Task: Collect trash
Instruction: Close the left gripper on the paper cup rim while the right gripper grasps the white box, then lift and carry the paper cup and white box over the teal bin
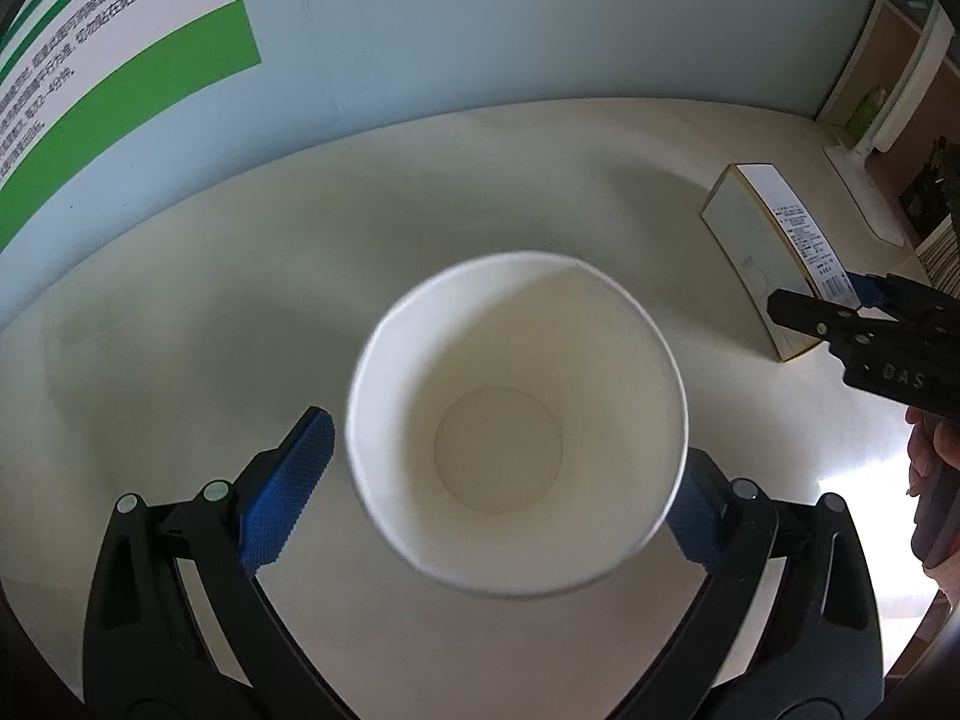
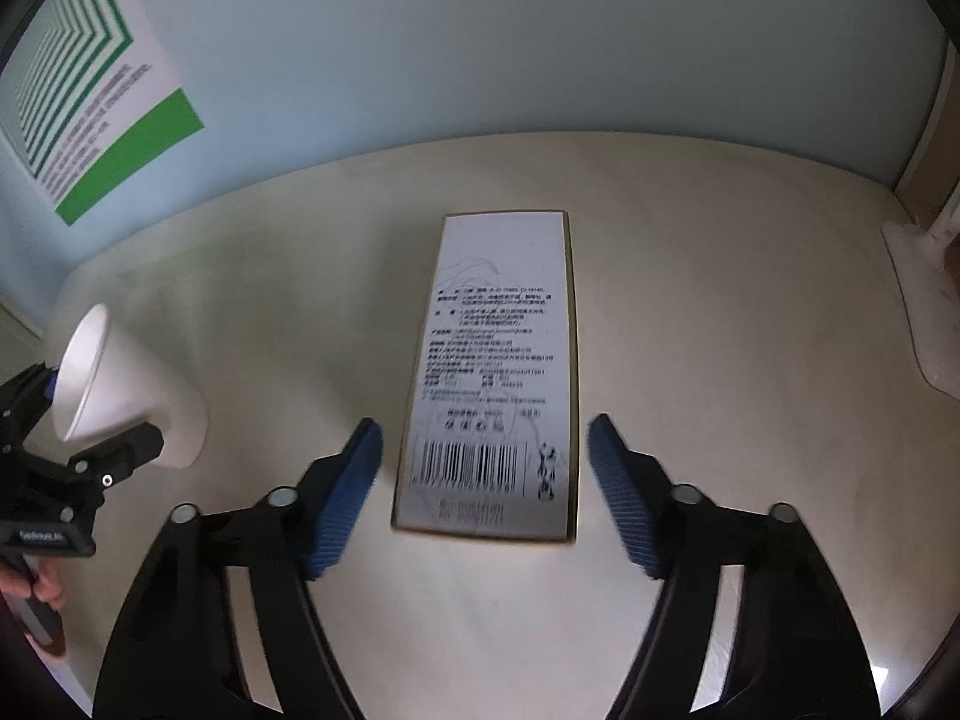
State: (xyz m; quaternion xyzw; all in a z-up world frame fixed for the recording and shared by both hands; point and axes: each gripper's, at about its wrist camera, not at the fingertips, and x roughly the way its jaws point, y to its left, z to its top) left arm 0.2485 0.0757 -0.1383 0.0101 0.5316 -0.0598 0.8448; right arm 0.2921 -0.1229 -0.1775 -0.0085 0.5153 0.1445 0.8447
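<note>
1. Left wrist view: your left gripper [image 1: 504, 480] has its blue fingers [image 1: 288, 486] spread wide on either side of a white paper cup [image 1: 516, 438]. The cup is empty, mouth toward the camera; whether the pads touch it you cannot tell. A flat box [image 1: 762, 258] lies toward the right edge of the pale surface [image 1: 240, 276], with your right gripper [image 1: 840, 324] at its near end.
2. Right wrist view: your right gripper's fingers [image 2: 348, 492] stand wide, either side of the box's [image 2: 498, 372] barcode end, not touching it. The box lies label-up, mid-surface. The cup [image 2: 126, 384] lies on its side near the left edge, at your left gripper [image 2: 84, 420].
</note>
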